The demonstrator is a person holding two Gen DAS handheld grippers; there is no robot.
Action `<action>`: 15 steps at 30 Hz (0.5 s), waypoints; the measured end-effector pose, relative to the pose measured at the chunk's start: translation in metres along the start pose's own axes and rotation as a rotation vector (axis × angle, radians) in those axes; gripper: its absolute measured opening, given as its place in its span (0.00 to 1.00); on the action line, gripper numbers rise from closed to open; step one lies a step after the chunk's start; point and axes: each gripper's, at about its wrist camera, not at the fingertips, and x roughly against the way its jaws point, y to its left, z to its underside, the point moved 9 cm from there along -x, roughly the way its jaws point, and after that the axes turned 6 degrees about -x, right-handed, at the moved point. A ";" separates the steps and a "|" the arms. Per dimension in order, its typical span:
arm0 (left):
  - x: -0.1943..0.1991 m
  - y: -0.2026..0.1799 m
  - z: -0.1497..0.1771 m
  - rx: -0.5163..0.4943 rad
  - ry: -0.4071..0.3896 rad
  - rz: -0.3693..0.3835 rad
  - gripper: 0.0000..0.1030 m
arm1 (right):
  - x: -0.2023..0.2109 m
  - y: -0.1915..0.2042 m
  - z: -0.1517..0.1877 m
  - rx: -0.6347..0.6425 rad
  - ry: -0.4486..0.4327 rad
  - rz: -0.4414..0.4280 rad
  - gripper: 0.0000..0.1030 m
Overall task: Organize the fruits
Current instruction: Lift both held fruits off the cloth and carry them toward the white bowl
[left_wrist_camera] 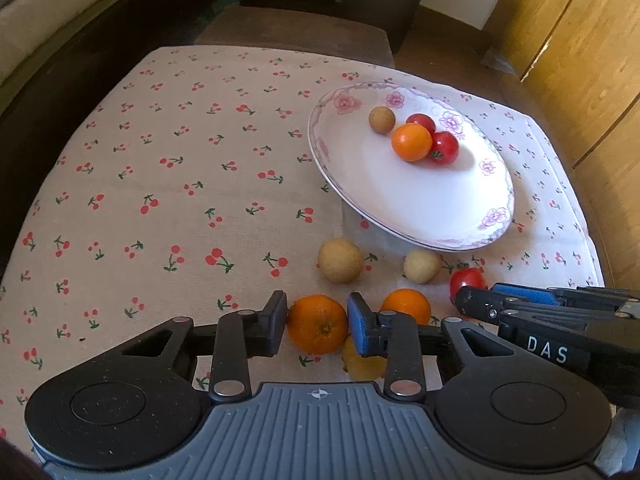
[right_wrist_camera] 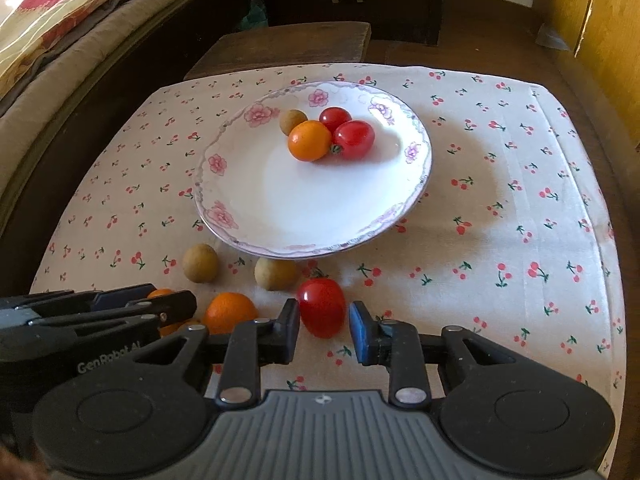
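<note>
A: Which step is in hand?

B: Pickup. The left gripper [left_wrist_camera: 317, 322] clamps an orange [left_wrist_camera: 317, 324] at lower centre of its view. The right gripper [right_wrist_camera: 324, 326] straddles a red tomato [right_wrist_camera: 322, 307]; its jaws stand narrow, and it appears gripped.

A: Next move?

B: Probably lift both and carry them to the plate [right_wrist_camera: 280, 216] at frame centre, clear of the four fruits there.

A: View differences?

B: Only the left view shows a yellowish fruit [left_wrist_camera: 362, 364] behind its right finger.
</note>
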 end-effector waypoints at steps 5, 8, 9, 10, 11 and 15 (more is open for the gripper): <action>0.004 0.001 0.000 0.000 -0.005 0.001 0.40 | 0.004 0.001 0.002 -0.004 -0.003 -0.003 0.27; 0.004 0.004 0.001 0.011 -0.004 0.005 0.40 | -0.001 0.001 -0.005 -0.035 -0.019 -0.002 0.28; 0.004 0.004 0.000 0.012 -0.005 0.005 0.40 | -0.002 0.002 -0.006 -0.044 -0.018 -0.006 0.28; 0.004 0.004 0.000 0.011 -0.005 0.005 0.40 | -0.004 0.003 -0.008 -0.044 -0.016 -0.009 0.28; 0.004 0.004 0.000 0.010 -0.005 0.005 0.40 | -0.006 0.004 -0.009 -0.037 -0.014 -0.007 0.28; 0.000 0.004 0.000 0.016 0.002 0.004 0.40 | -0.016 0.007 -0.008 -0.021 0.000 0.007 0.29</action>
